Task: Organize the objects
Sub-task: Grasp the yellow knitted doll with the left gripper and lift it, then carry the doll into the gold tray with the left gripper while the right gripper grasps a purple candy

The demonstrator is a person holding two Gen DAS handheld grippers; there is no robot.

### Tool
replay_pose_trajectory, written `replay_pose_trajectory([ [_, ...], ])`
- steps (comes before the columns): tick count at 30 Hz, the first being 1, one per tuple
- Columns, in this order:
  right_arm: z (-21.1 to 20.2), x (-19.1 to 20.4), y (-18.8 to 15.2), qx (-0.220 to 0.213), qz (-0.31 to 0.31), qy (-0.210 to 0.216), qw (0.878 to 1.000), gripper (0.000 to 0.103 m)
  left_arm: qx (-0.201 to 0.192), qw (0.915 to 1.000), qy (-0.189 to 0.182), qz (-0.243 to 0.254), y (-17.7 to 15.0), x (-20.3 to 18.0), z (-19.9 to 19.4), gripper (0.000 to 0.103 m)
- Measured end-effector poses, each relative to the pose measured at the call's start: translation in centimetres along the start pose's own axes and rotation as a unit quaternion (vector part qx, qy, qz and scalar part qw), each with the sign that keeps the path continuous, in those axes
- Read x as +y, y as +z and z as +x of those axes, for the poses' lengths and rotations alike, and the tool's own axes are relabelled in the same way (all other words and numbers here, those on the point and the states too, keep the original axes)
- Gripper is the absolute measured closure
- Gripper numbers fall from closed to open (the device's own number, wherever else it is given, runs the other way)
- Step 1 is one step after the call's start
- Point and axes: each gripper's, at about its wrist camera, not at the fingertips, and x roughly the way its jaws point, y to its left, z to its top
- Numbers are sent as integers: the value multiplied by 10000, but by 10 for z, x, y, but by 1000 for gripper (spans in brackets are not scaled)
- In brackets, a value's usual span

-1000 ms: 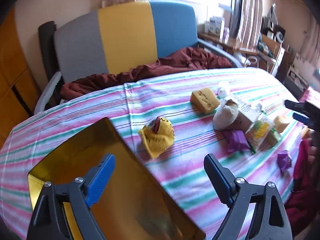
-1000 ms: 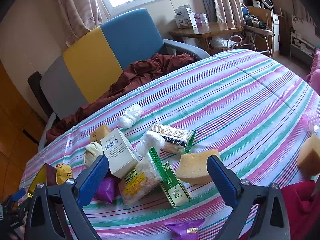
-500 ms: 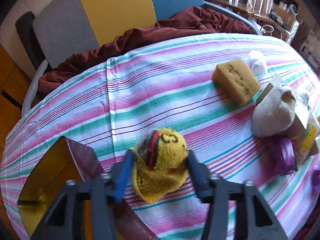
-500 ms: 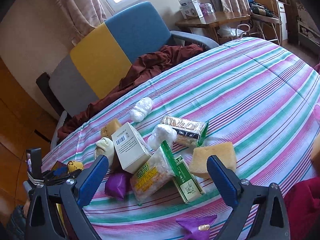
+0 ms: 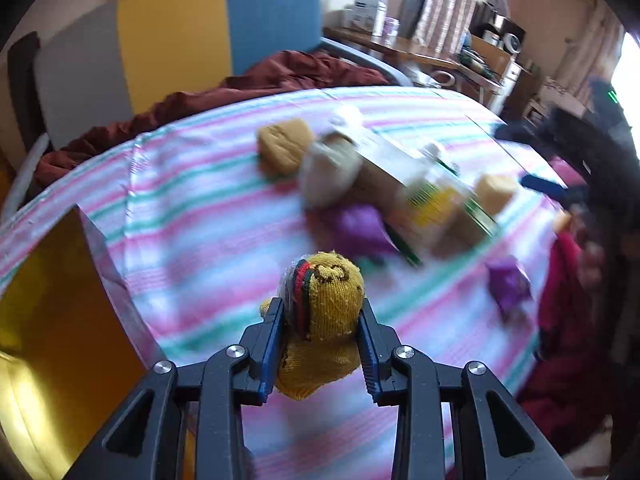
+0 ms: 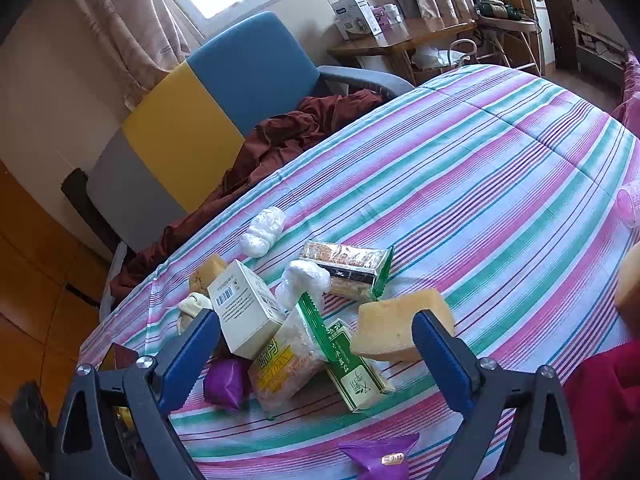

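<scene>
My left gripper [image 5: 322, 320] is shut on a yellow knitted sock ball [image 5: 326, 312] with a red, green and black band, held above the striped cloth. A gold open box [image 5: 52, 320] stands at its left. My right gripper [image 6: 316, 348] is open and empty, hovering over a pile: a white carton [image 6: 246, 312], a yellow snack bag [image 6: 288, 360], a green packet [image 6: 356, 376], a yellow sponge [image 6: 400, 328], a purple pouch [image 6: 226, 384].
The striped tablecloth [image 6: 480, 184] covers a round table. A second purple pouch [image 6: 380, 456] lies near the front edge. White wrapped bundles [image 6: 262, 232] and a bar packet [image 6: 348, 264] lie behind the pile. A grey, yellow and blue chair [image 6: 192, 120] with maroon cloth stands behind.
My left gripper closed on the yellow sock ball and lifted it off the cloth, swinging right. My right gripper stayed open over the pile.
</scene>
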Motion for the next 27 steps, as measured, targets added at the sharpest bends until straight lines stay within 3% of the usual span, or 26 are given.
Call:
replay_pose_trajectory([
  [4, 5, -5, -4, 325, 158, 17, 9993, 9, 224, 9996, -120, 115, -32, -28, 13, 68],
  [7, 5, -5, -11, 788, 84, -119, 9968, 14, 36, 9994, 128, 307, -40, -40, 14, 68],
  [10, 0, -4, -18, 1281, -126, -371, 9910, 15, 36, 9997, 128, 191, -37, -37, 17, 68],
  [17, 19, 14, -63, 2519, -1083, -1038, 9561, 22, -54, 10000, 70, 6, -40, -27, 21, 68],
  [21, 33, 9, -85, 2665, -1049, -1356, 9484, 30, -118, 9999, 79, 9, -42, -28, 19, 68],
  [22, 37, 6, -89, 2680, -1033, -1441, 9470, 36, -141, 9999, 84, 11, -43, -28, 18, 68],
  [23, 42, 3, -94, 2744, -996, -1521, 9443, 50, -168, 9998, 94, 10, -45, -28, 16, 68],
  [27, 38, 9, -95, 2362, -1190, -1541, 9520, 53, -305, 9995, 56, -74, -50, -25, 2, 70],
])
